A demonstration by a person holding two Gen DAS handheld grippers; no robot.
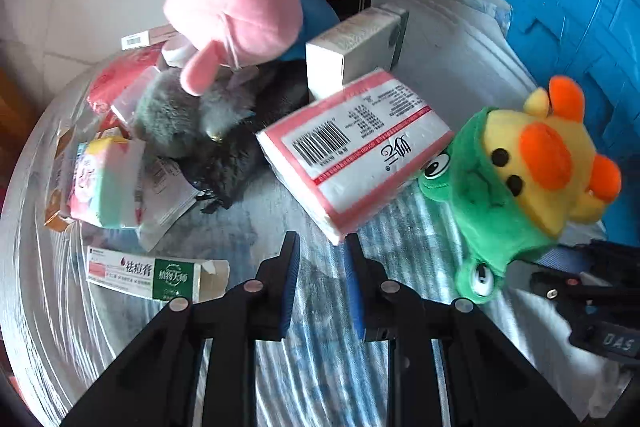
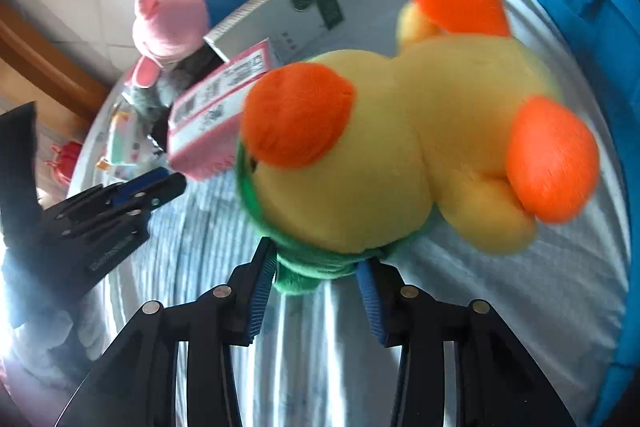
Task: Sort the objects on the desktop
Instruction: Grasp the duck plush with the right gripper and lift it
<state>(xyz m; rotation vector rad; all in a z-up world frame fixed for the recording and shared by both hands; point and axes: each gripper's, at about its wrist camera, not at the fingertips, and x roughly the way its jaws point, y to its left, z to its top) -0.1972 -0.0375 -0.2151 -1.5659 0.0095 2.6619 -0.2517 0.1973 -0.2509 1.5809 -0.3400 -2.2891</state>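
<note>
A person's two handheld grippers work over a round desk [image 1: 60, 307] wrapped in shiny plastic film and crowded with toys and packets. The right gripper [image 2: 316, 267] has its blue-padded fingers [image 2: 260, 291] closed on the green hood of a yellow duck plush [image 2: 400, 155] with orange bill and feet, which fills most of the right wrist view; the fabric is bunched between the pads. In the left wrist view the same duck lies at the right side of the desk, just beside a pink-edged tissue pack [image 1: 356, 151] with its barcode facing up. The left gripper [image 1: 322, 247] points down at a bare patch of film in front of that pack, its fingers [image 1: 290, 279] drawn close together with nothing between them; the corner of the pack sits just past the tips, and whether it touches them cannot be told. Behind the pack stands a white carton [image 1: 352, 43], and a pink pig plush [image 1: 240, 15] leans over a grey furry toy [image 1: 172, 115]. A colourful wrapped packet [image 1: 104, 179] and a flat toothpaste box [image 1: 148, 277] lie at the left. A blue plastic crate [image 1: 568, 7] stands at the far right edge.
</note>
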